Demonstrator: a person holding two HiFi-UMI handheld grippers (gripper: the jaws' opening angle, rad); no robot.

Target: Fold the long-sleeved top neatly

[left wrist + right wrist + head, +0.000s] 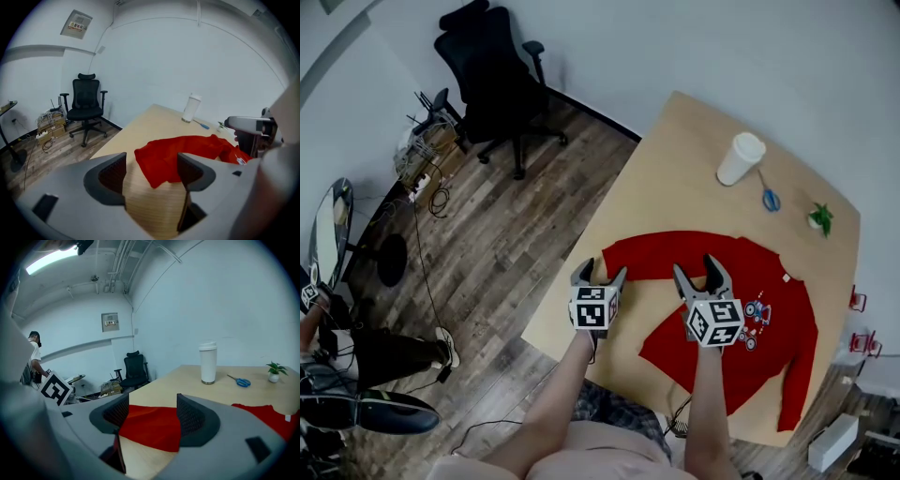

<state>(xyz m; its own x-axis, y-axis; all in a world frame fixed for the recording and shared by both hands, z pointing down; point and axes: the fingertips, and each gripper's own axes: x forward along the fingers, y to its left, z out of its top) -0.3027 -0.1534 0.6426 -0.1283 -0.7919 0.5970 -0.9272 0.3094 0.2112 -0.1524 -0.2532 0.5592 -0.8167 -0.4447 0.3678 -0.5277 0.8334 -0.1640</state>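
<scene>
on the table (675, 159), red top (733, 270)

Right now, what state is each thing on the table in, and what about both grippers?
Red top: spread flat on the table, not yet folded.
Cup: standing upright.
Scissors: lying flat, blades together.
Plant: upright.
Left gripper: fingers apart, holding nothing.
Right gripper: fingers apart, holding nothing.
</scene>
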